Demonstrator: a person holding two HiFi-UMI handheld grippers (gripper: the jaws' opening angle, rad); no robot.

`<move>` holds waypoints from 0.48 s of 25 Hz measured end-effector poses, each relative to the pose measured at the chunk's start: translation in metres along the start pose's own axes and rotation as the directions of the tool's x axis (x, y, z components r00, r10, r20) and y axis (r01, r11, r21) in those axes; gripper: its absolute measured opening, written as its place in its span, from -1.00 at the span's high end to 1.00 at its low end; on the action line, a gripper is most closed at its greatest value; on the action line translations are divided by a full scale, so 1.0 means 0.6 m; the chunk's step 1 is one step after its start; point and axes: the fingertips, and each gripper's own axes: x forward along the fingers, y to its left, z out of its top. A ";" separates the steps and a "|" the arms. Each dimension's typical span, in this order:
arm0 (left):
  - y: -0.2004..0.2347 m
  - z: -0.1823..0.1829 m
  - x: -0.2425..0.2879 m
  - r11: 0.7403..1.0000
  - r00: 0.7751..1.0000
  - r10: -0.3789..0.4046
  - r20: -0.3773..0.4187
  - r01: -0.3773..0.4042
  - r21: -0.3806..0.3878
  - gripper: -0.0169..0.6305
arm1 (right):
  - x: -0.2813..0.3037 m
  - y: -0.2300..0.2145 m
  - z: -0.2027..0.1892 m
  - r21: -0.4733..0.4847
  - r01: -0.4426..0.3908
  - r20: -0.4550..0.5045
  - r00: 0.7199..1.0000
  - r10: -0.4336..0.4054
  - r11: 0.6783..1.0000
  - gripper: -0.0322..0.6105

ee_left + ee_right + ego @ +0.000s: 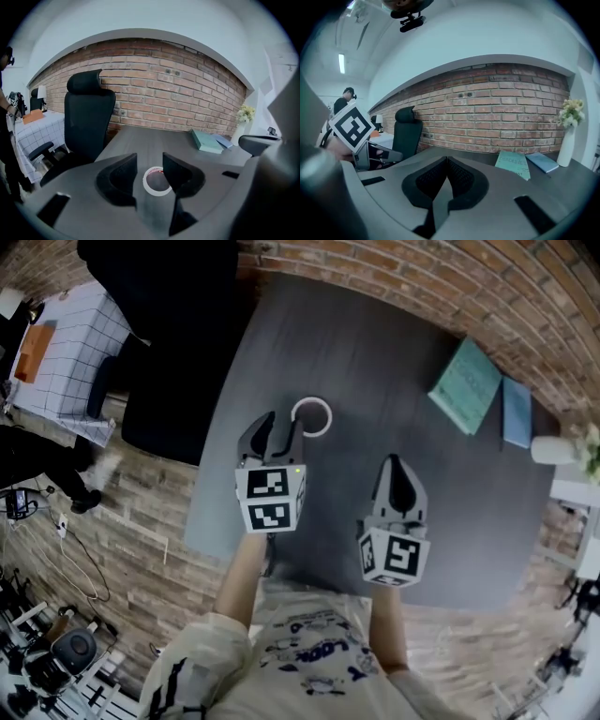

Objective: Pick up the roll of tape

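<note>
The roll of tape (311, 416) lies flat on the dark grey table (375, 352), towards its left edge and about midway between the near and far sides. The left gripper (277, 432) hangs just near of it, with its jaws apart by roughly the roll's width and nothing held. In the left gripper view the white ring (157, 192) shows in the gap between the two black pads, slightly to the right of centre, and neither pad touches it. The right gripper (394, 465) is over bare tabletop to the right and nearer the person, well apart from the roll. Its jaws are pressed together and empty.

At the far right of the table lie a teal book (466, 385) and a blue book (517, 412), side by side. A white vase (555, 449) with pale flowers stands just beyond them. A black office chair (178, 334) stands at the table's far-left side, and a brick wall (422, 287) runs behind.
</note>
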 end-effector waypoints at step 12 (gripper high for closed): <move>0.004 -0.070 0.106 1.000 0.985 -0.014 -0.174 0.011 -0.015 0.47 | 0.062 -0.002 -0.057 0.008 0.002 -0.084 0.996 -0.002 1.000 0.89</move>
